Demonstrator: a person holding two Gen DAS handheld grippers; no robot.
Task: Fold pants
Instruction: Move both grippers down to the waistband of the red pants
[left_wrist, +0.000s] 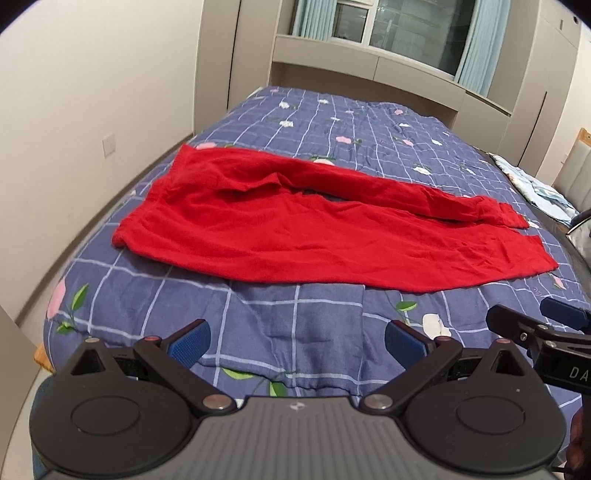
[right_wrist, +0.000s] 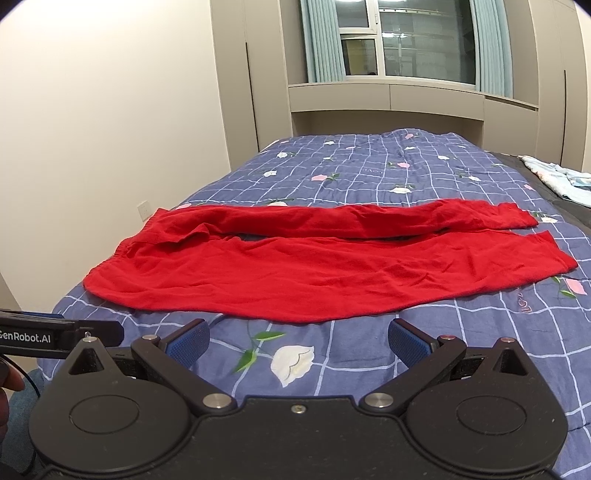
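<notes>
Red pants (left_wrist: 295, 225) lie flat across the bed, waistband at the left, both legs running to the right with the cuffs at the right side. They also show in the right wrist view (right_wrist: 314, 266). My left gripper (left_wrist: 297, 343) is open and empty, hovering over the quilt just short of the pants' near edge. My right gripper (right_wrist: 299, 343) is open and empty, also just short of the near leg. The right gripper's side shows at the right edge of the left wrist view (left_wrist: 546, 332).
The bed carries a blue checked quilt with flowers (left_wrist: 303, 325). A light blue cloth (right_wrist: 561, 177) lies at the far right. A white wall (left_wrist: 74, 110) runs along the left. Cabinets and a window (right_wrist: 406, 44) stand beyond the bed.
</notes>
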